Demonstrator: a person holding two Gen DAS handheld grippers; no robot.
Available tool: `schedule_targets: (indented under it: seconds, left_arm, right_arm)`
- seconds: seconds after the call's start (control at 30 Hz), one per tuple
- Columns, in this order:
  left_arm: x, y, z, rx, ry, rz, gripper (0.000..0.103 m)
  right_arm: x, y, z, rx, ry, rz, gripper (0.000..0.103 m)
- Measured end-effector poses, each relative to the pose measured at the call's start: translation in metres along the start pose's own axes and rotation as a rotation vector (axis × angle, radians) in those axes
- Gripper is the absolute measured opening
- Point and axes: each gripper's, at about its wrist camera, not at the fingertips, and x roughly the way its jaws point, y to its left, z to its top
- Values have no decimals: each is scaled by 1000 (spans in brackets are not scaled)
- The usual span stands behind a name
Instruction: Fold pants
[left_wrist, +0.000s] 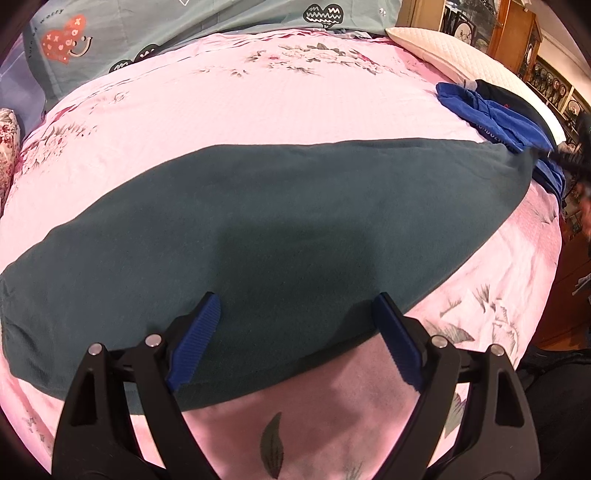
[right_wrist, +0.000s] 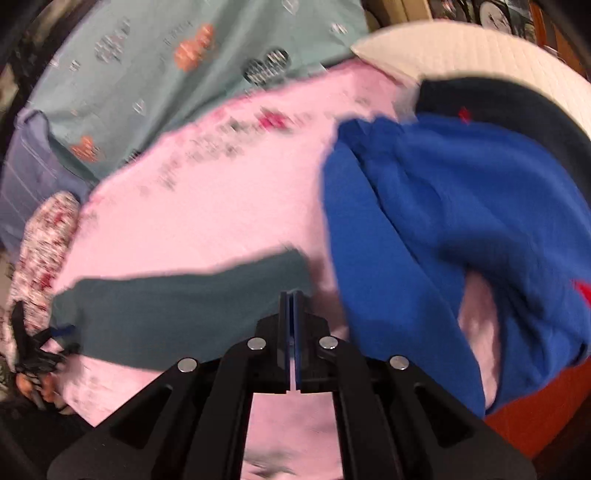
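Dark teal pants (left_wrist: 258, 229) lie flat across the pink floral bedsheet (left_wrist: 258, 96), folded lengthwise into one long band. My left gripper (left_wrist: 295, 306) is open, its blue pads (left_wrist: 195, 339) just above the near edge of the pants, holding nothing. In the blurred right wrist view the pants (right_wrist: 177, 310) end close to my right gripper (right_wrist: 291, 295), whose jaws are closed together near the right end of the pants; nothing shows between them. The right gripper also shows at the far end of the pants in the left wrist view (left_wrist: 554, 155).
A pile of blue clothing (right_wrist: 443, 221) and a dark garment (right_wrist: 498, 99) lies at the right, by a white quilted pillow (left_wrist: 461, 55). A teal printed duvet (left_wrist: 184, 29) lies along the far side. The bed's right edge (left_wrist: 554, 258) is close.
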Motion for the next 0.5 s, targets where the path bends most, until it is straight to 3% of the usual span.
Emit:
schedule_targets:
  seconds: [0.1,0.2,0.3,0.37,0.4,0.43,0.5]
  left_arm:
    - [0,0,1,-6,2,3,86]
    - [0,1,-1,-7,-9,-2,87]
    - [-3,4,-1,-12,-12,-10,87]
    - [-10,11,-1,-32,-9,-7,87]
    - [-14,16,-2,-39,-15,4,87]
    - [-20,22,-2,-47,-26,24,87]
    - [-29,41,-3,-77,-48,67,90]
  right_arm:
    - [-20,13,11,-54,-66,41,1]
    - [13,-26,-15,14,94,-86,1]
    - [36,-34,-42,-10,215,-187,1]
    - [27,-24,-37,-39,187,-238,6]
    - [18,-17,-31,-51,146,-280,15]
    - [8,-10,-25,-56,95,-300,31]
    - [-2,11,-11,-44,18,-274,38]
